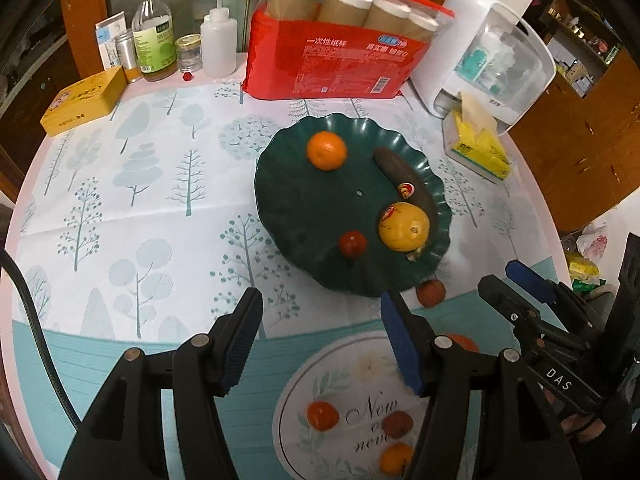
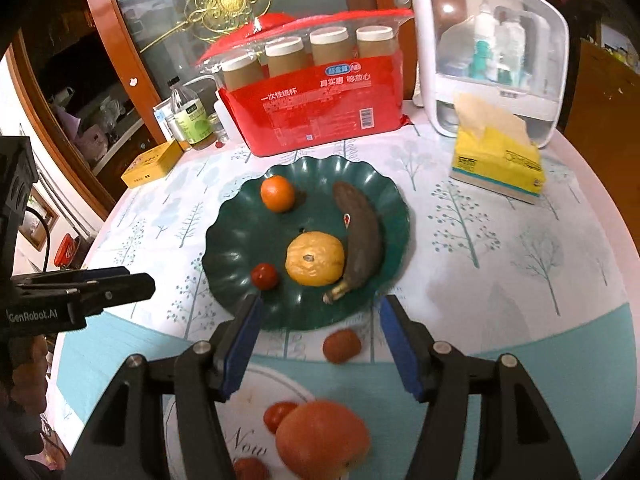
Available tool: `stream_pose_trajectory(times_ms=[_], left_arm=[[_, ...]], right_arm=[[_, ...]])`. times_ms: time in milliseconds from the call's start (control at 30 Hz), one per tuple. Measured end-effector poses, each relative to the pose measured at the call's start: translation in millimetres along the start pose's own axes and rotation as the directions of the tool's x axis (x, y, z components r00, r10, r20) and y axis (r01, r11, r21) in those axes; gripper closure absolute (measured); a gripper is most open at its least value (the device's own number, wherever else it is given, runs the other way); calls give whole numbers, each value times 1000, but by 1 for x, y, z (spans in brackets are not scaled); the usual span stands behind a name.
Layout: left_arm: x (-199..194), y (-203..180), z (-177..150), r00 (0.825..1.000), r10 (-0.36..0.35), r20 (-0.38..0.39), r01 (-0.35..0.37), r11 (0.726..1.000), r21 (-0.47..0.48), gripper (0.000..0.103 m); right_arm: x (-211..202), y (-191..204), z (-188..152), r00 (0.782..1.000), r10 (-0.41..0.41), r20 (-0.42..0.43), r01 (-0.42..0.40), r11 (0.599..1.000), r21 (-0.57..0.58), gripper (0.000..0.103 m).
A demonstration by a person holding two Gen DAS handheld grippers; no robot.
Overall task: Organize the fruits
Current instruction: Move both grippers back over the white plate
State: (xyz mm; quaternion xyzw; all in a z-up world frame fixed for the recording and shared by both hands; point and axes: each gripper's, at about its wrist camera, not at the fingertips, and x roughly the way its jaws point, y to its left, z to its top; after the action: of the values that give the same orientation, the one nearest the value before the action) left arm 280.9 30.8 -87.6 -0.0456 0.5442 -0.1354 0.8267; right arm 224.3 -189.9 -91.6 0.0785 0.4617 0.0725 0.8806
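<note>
A: How are the two grippers seen at this moment?

B: The left gripper [image 1: 322, 314] is held above the near part of the table, with its jaws parted about halfway. Nothing is gripped between its blue pads [image 1: 400, 344]. The right gripper [image 2: 318, 322] is held in the same manner: jaws parted, nothing clamped. Each gripper is also seen at the side of the other one's view.

A: What is found just in front of the fingers?

B: A green scalloped plate [image 2: 240, 216] is placed on the tablecloth [image 1: 120, 184] with printed trees. On the plate four fruits are seen: a small orange [image 2: 277, 193] at the far side, a dark, overripe banana [image 2: 360, 236] along the right side, a yellow citrus fruit [image 2: 315, 258] touching the banana, and a small red tomato [image 2: 264, 276] near the front rim.

A: Are some fruits not on the plate?

B: Yes. A reddish-brown fruit [image 2: 341, 345] is lying on the cloth just beside the front rim of the plate. Closer to the right gripper, a bigger orange-red fruit [image 2: 322, 438] and a small red one [image 2: 280, 414] are seen; both are blurred. More small fruits [image 1: 322, 416] are seen low in the left wrist view.

A: And further away?

B: Behind the plate a red pack of paper cups [image 2: 316, 108] is standing, with a yellow tissue box [image 2: 498, 168] and a white container [image 2: 492, 52] at the right. Bottles [image 1: 154, 36] and a yellow tin [image 1: 82, 100] are placed at the left.
</note>
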Motion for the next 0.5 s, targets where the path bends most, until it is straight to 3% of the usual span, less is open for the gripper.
stream_pose_trajectory(times_ms=[500], left_arm=[[-38, -3, -57, 999, -36, 3, 36, 997, 67, 43]], right_arm=[[-63, 2, -68, 999, -38, 26, 34, 992, 122, 41]])
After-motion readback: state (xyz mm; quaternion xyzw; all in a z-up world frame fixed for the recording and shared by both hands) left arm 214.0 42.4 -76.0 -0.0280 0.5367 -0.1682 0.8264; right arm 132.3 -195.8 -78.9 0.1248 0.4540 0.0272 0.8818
